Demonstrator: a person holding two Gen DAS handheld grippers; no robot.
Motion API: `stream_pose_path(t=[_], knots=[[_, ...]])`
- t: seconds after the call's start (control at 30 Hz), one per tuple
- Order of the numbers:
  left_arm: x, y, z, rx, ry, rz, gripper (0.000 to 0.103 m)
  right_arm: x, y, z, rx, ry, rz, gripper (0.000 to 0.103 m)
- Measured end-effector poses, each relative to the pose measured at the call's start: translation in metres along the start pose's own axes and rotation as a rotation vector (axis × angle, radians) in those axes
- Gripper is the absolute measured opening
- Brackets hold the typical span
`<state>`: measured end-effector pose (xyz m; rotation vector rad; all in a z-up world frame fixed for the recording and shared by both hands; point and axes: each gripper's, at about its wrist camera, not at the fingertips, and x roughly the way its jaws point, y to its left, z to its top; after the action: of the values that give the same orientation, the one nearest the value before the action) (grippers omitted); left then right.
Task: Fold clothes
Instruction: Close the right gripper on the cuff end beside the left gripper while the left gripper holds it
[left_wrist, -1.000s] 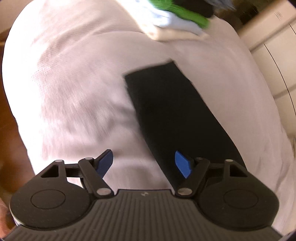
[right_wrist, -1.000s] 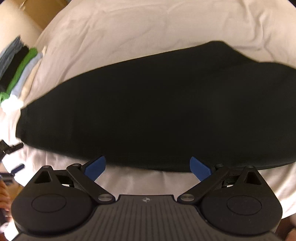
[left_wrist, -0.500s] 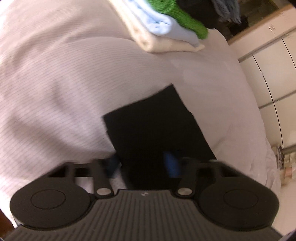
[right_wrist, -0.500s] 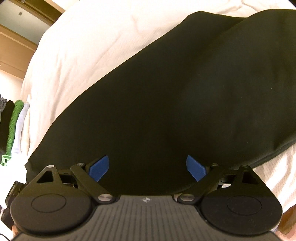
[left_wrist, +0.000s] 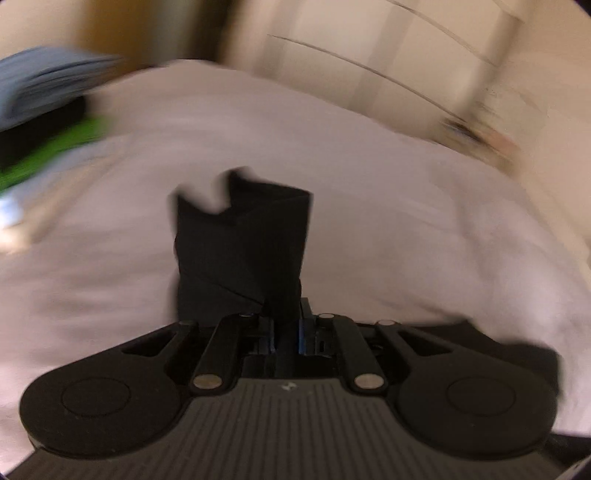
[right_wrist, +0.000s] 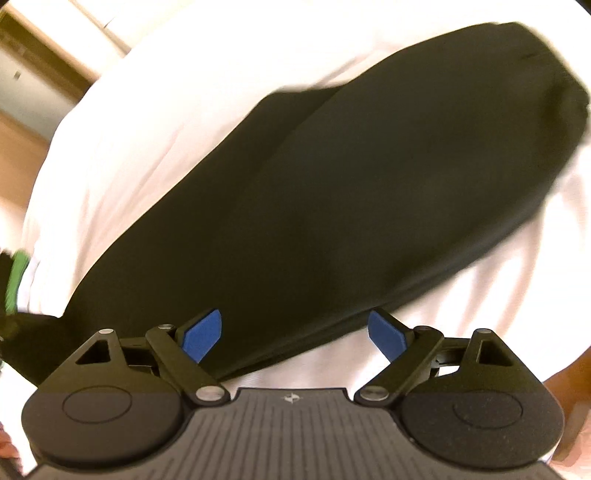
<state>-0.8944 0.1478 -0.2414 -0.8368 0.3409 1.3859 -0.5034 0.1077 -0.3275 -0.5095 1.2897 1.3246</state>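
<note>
My left claw (left_wrist: 284, 338) pinches what seems the black garment (right_wrist: 332, 192)'s end at twelve o'clock; my right claw (right_wrist: 295, 332), spread, faces its long axis running eight-to-two.

A bed covered in a white ribbed bedspread (left_wrist: 369, 177) fills both views, brightly lit and washed out in the right wrist view. Cream cabinet doors (left_wrist: 388, 48) stand beyond its far edge, blurred by motion. Pale wood panelling (right_wrist: 33, 74) shows past the bed's upper left corner.
</note>
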Motion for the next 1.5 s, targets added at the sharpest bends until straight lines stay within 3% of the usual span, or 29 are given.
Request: stream_pose_path(t=[0.1, 0.23, 0.3, 0.4, 0.57, 0.63, 0.7, 0.8, 0.9, 1.0, 1.13, 1.5], knots=[[0.044, -0.057, -0.022, 0.103, 0.161, -0.143, 0.018, -0.021, -0.038, 0.002, 0.063, -0.062, -0.049, 0.089], [0.070, -0.094, -0.054, 0.223, 0.340, -0.191, 0.019, -0.041, -0.079, -0.001, 0.143, -0.117, -0.088, 0.089], [0.069, -0.090, -0.048, 0.289, 0.376, -0.183, 0.019, -0.047, -0.090, -0.007, 0.174, -0.137, -0.084, 0.089], [0.064, -0.075, -0.030, 0.388, 0.412, -0.162, 0.020, -0.040, -0.073, -0.013, 0.209, -0.166, -0.060, 0.089], [0.061, -0.048, 0.002, 0.557, 0.474, -0.134, 0.020, -0.036, -0.046, -0.026, 0.266, -0.189, 0.058, 0.089], [0.078, -0.036, 0.019, 0.635, 0.504, -0.161, 0.020, -0.030, -0.028, -0.027, 0.293, -0.192, 0.117, 0.083], [0.096, -0.031, 0.036, 0.718, 0.533, -0.221, 0.020, -0.020, -0.006, -0.030, 0.324, -0.205, 0.186, 0.068], [0.121, -0.033, 0.054, 0.854, 0.573, -0.361, 0.021, 0.002, 0.031, -0.043, 0.381, -0.219, 0.281, 0.055], [0.145, -0.040, 0.059, 0.977, 0.640, -0.491, 0.027, 0.029, 0.062, -0.053, 0.448, -0.217, 0.318, 0.054], [0.165, -0.053, 0.052, 1.081, 0.703, -0.601, 0.027, 0.048, 0.083, -0.059, 0.477, -0.224, 0.284, 0.055], [0.189, -0.078, 0.048, 1.137, 0.777, -0.739, 0.027, 0.058, 0.101, -0.067, 0.489, -0.263, 0.243, 0.055], [0.234, -0.121, 0.026, 1.219, 0.903, -0.877, 0.029, 0.070, 0.081, -0.086, 0.584, -0.348, 0.210, 0.055]])
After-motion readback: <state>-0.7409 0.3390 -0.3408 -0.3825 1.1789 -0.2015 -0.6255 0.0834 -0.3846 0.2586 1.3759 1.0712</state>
